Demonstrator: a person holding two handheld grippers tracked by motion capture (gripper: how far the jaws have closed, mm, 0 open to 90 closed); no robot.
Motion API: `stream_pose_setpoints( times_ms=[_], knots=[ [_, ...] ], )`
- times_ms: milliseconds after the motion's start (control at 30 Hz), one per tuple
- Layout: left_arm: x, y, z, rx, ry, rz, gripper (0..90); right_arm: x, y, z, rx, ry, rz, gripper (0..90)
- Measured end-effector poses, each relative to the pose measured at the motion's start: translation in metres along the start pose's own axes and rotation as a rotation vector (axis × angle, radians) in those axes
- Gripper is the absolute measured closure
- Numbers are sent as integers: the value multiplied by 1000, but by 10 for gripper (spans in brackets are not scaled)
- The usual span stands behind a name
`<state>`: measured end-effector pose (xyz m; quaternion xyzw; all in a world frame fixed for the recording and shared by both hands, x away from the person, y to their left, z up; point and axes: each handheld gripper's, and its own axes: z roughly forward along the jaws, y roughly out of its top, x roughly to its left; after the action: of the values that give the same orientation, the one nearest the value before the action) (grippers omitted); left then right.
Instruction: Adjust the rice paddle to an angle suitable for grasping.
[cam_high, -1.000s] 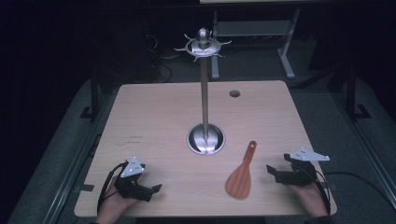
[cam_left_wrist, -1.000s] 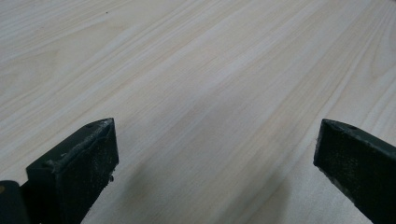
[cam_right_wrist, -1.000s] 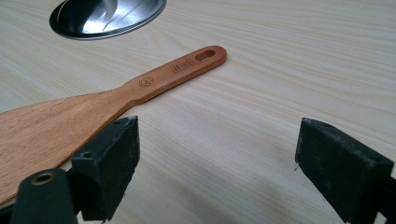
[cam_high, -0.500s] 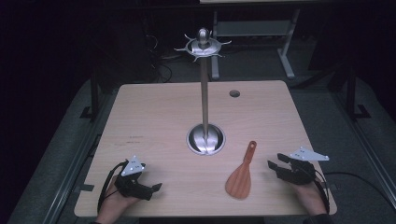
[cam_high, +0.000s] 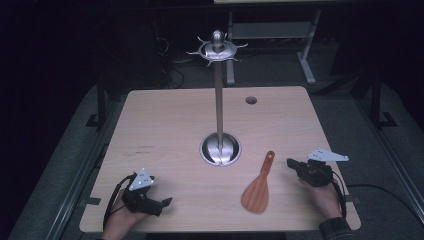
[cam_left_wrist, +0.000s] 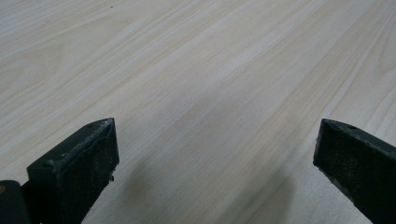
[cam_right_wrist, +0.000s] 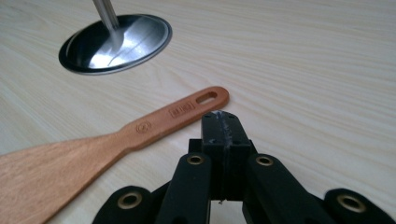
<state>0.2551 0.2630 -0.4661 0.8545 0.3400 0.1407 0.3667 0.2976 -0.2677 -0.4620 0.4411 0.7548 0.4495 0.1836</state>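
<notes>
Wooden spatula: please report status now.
Left gripper open, empty. Right gripper just closed on nothing, beside the wooden spatula handle. Spatula flat on table. Nothing in the way.

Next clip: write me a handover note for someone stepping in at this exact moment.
Left gripper: jaws open, nothing between them, resting at the near left of the table.
Right gripper: its jaws have just been closing and now meet, with nothing between them; its tips sit just short of the handle end of the wooden spatula.
The spatula lies flat near the right, its slotted handle toward the steel hanging stand, whose hooks carry nothing.
Done: nothing picked up.
Left, probably: grip the spatula and hang it on a hook.
</notes>
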Motion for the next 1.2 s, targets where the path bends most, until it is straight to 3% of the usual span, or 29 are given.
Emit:
stream_pose_setpoints(
  times_ms=[233, 533, 700, 1200],
  knots=[
    [-1, 0, 1, 1, -3, 3, 0, -1, 5, 14, -12, 24, -2, 895],
    [-1, 0, 0, -2, -8, -5, 0, -4, 11, 36, -9, 19, 3, 895],
    [-1, 0, 1, -3, -9, -1, 0, -3, 11, 44, 51, 13, -6, 895],
    [-2, 0, 0, -5, -11, -1, 0, 4, 14, 57, 116, 9, -37, 895]
  ],
)
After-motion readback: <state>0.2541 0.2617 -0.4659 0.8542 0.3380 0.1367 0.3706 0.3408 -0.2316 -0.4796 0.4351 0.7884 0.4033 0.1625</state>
